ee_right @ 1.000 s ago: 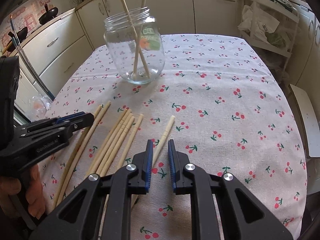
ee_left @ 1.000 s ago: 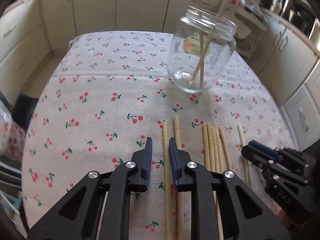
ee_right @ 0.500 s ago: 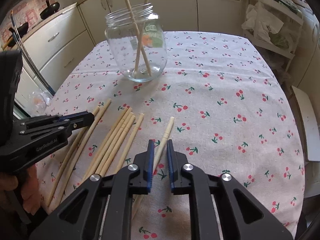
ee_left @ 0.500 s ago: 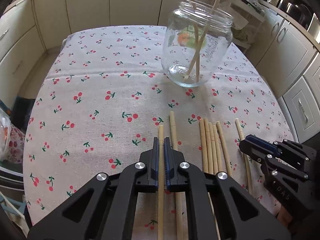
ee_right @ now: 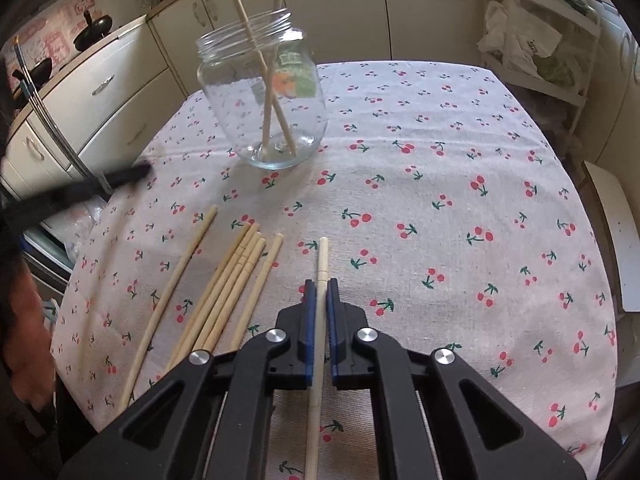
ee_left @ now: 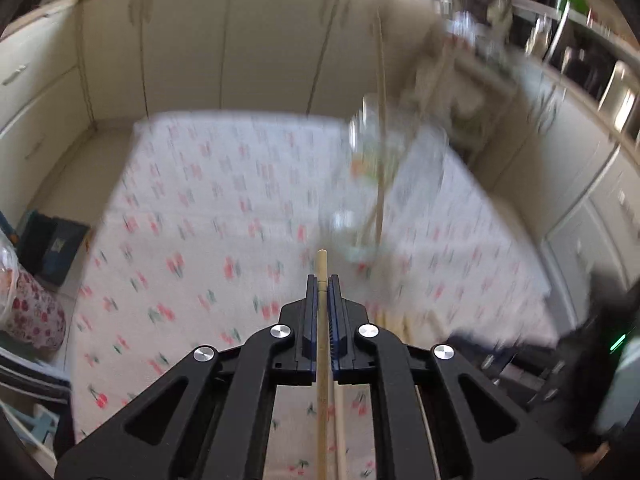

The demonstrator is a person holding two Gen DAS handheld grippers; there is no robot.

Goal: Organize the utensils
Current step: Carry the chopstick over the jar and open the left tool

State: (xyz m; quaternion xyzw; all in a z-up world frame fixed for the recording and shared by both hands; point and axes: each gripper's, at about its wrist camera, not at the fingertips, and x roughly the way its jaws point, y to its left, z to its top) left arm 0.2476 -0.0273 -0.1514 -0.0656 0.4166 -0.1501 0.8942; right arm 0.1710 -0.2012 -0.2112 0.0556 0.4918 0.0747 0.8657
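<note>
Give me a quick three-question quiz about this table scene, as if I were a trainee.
1. True or false: the glass jar holds two chopsticks.
2. What is the right claw shut on? A) a spoon B) a chopstick C) the jar's rim
3. Fill in: the tablecloth is printed with red ____.

Key: 1 true; 2 B; 3 cherries.

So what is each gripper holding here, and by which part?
Left gripper: a chopstick, pinched just behind its far end. Right gripper: another chopstick, likewise near its far end.
</note>
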